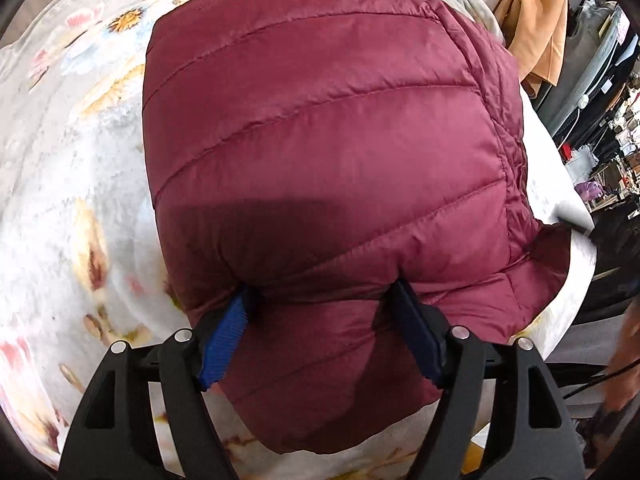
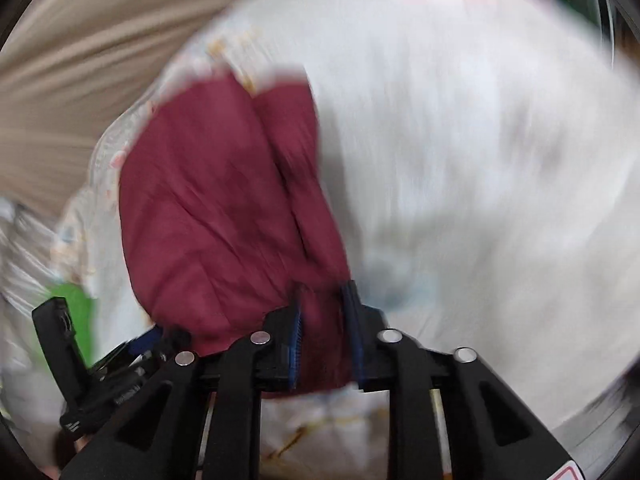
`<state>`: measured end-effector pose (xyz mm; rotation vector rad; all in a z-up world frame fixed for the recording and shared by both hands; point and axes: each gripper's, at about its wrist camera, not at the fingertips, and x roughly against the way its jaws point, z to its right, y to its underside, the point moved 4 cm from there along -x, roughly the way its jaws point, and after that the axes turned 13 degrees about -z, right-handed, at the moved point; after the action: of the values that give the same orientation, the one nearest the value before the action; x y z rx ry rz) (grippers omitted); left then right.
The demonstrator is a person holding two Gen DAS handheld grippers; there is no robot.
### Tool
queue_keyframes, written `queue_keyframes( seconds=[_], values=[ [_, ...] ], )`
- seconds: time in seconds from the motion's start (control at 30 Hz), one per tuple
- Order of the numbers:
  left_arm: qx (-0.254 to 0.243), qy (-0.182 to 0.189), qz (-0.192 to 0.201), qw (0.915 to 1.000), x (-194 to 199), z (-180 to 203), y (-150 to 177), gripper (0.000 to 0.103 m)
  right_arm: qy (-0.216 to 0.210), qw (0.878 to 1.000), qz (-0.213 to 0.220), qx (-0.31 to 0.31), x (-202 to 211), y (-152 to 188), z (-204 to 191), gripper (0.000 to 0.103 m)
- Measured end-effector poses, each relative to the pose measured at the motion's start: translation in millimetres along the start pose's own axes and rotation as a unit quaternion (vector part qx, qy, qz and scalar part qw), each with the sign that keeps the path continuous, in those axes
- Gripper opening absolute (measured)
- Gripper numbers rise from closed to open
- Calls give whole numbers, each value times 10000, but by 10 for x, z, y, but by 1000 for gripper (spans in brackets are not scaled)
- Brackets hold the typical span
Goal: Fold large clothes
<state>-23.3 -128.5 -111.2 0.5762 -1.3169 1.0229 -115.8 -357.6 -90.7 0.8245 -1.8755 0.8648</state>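
Left wrist view: my left gripper (image 1: pixel 320 300) pinches a thick bulge at the near hem of the maroon puffer jacket (image 1: pixel 320 128); the jacket's long axis runs straight away from me across the floral blanket (image 1: pixel 80 184).

Right wrist view: blurred; my right gripper (image 2: pixel 326 304) pinches a narrower fold at the jacket's near right corner, and the body lies up-left of it. I judge both holds equally near.

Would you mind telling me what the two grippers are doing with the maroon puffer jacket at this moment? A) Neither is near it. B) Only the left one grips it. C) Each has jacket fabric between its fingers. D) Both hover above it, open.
C: the maroon puffer jacket bulges between the fingers of the left gripper, and the right gripper pinches a fold of it, over the floral blanket.
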Motion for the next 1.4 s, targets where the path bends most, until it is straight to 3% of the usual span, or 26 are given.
queue_keyframes(
  seconds=[0.07, 0.17, 0.3, 0.43, 0.53, 0.7, 0.93, 1.1, 1.2, 1.23, 1.33, 1.4],
  values=[
    [-6, -8, -7, 10000, -14, -15, -13, 72, 344, 9969, 439, 555, 238, -228, -301, 22],
    [6, -25, -26, 10000, -26, -20, -51, 72, 263, 9900, 764, 1153, 340, -665, -762, 21],
    [9, -62, -21, 10000, -44, -25, -73, 73, 554, 9854, 458, 1546, -137, -1126, -1073, 7],
    [-71, -103, 48, 9999, -33, 27, -88, 75, 861, 9898, -176, 1123, -794, -1348, -755, 0],
    [-298, -280, 86, 9991, -38, 128, -125, 78, 677, 9940, -91, 859, -1086, -1289, -504, 0],
    [-336, -396, 12, 9986, -90, 68, -256, 80, -169, 9988, 451, -93, -1106, -1150, -301, 0],
    [-469, -534, -17, 9975, -112, -206, -503, 80, 231, 9916, 1085, -672, -1129, -1007, -486, 0],
    [-458, -644, -17, 9969, -100, -183, -517, 81, 229, 9962, 741, -385, -1110, -1145, -499, 0],
    [-274, -643, -44, 9975, 20, -163, -457, 79, 473, 9968, 559, -318, -777, -1155, -496, 1],
    [-218, -604, -1, 9979, 93, -162, -437, 76, 458, 9965, 655, -248, -593, -1123, -519, 7],
    [-139, -358, 310, 9988, 382, -132, -385, 76, 611, 9944, 847, 156, -87, -894, -624, 10],
    [-45, -268, 474, 9985, 514, -124, -369, 76, 559, 9954, 738, 260, 82, -646, -645, 10]
  ],
)
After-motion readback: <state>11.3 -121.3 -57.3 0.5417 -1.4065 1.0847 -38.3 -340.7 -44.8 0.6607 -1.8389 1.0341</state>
